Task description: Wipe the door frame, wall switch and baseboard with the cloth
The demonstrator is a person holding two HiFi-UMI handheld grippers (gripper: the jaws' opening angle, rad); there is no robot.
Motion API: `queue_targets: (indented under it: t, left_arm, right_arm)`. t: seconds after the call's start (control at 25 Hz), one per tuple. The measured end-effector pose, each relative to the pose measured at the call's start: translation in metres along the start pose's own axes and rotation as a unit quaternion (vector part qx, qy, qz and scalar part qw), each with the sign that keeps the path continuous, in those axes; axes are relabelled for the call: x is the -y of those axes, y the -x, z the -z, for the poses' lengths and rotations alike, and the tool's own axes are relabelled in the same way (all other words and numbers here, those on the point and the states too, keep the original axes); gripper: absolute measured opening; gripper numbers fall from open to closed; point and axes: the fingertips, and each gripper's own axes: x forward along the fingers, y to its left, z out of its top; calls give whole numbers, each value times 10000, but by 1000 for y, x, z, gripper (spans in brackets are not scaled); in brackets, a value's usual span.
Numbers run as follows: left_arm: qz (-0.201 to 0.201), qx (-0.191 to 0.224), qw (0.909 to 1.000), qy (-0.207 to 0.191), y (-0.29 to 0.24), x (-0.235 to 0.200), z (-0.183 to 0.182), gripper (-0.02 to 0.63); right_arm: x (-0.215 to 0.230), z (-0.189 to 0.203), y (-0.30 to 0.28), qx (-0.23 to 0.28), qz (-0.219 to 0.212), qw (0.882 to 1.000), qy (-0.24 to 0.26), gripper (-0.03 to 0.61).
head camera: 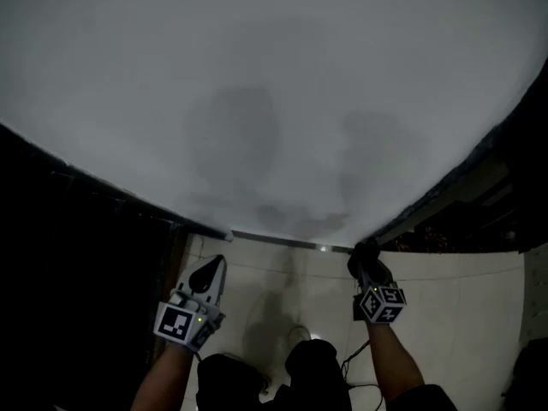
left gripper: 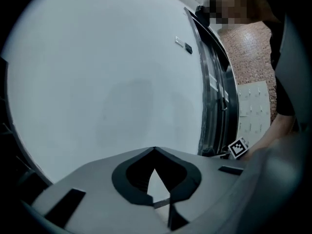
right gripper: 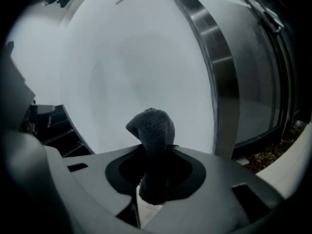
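The white wall [head camera: 274,75] fills most of the head view. The metal door frame [right gripper: 214,67] runs up the right of the right gripper view. The baseboard [head camera: 282,240] is a thin strip lying left to right across the lower middle of the head view, where wall meets floor.

The right gripper [head camera: 366,268] is clenched on the dark cloth [right gripper: 152,128], whose bunched end sticks out past the jaws toward the wall, close to the baseboard's right end by the frame's foot. From there the strip's long axis leads off to the left, so a sideways sweep looks likely.

The left gripper [left gripper: 155,152] is closed on nothing, farther from the strip. The switch [left gripper: 184,45] sits small at upper right.
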Motion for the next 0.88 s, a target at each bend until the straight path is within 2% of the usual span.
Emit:
queue_targets:
  t: [0.08, 0.28, 0.36, 0.44, 0.52, 0.64, 0.88]
  left_arm:
    - [-97, -7, 10000, -15, 2, 14, -67, -9]
    - [-374, 206, 9988, 258, 25, 62, -259, -9]
    - [-394, 358, 9984, 198, 43, 76, -325, -9]
    - [-461, 533, 9974, 161, 63, 81, -373, -9]
    - [-526, 782, 9954, 155, 83, 78, -406, -9]
    - [-577, 1019, 9929, 227, 114, 69, -429, -9]
    - [-337, 1101, 9931, 240, 168, 72, -431, -9]
  right_arm:
    - [-18, -84, 39, 406, -198, 9990, 34, 86]
    - [-70, -287, 170, 1057, -702, 9916, 240, 86]
    - [-96, -354, 216, 1380, -919, 9858, 249, 86]
    - [-120, -402, 253, 1726, -1049, 9791, 248, 86]
    - [-138, -435, 279, 2068, -1059, 9722, 290, 86]
    - [-159, -456, 308, 2461, -964, 9642, 202, 86]
    - [-186, -438, 355, 2659, -808, 9600, -326, 86]
